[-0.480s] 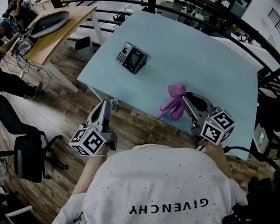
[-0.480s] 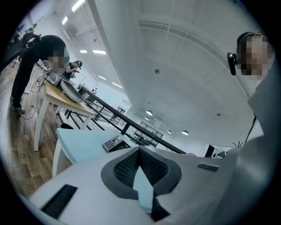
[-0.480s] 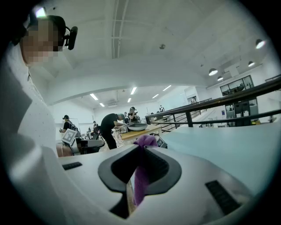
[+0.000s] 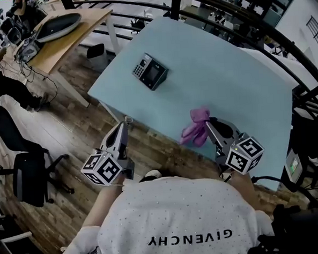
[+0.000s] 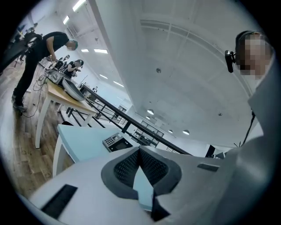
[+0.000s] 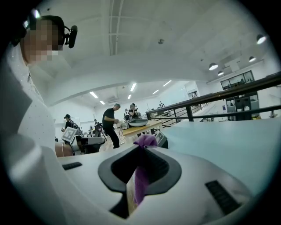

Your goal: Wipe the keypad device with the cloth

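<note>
The keypad device [image 4: 149,71], dark with a grey number pad and a black screen, lies on the pale blue table [image 4: 220,71] toward its far left; it also shows small in the left gripper view [image 5: 113,142]. A purple cloth [image 4: 195,126] hangs at the table's near edge, pinched in my right gripper [image 4: 208,123]; the cloth [image 6: 142,169] runs between the closed jaws. My left gripper [image 4: 126,122] is shut and empty, hovering off the table's near-left edge above the wooden floor, well short of the device.
A wooden desk [image 4: 62,36] with a grey dish stands far left, people working beside it. A black railing [image 4: 238,9] curves behind the table. An office chair [image 4: 30,177] sits on the floor at left. A small green-lit device [image 4: 293,165] lies at right.
Both grippers have shifted slightly; the right one with the cloth moved a little toward me and left, the left one a bit lower. The device has not moved.
</note>
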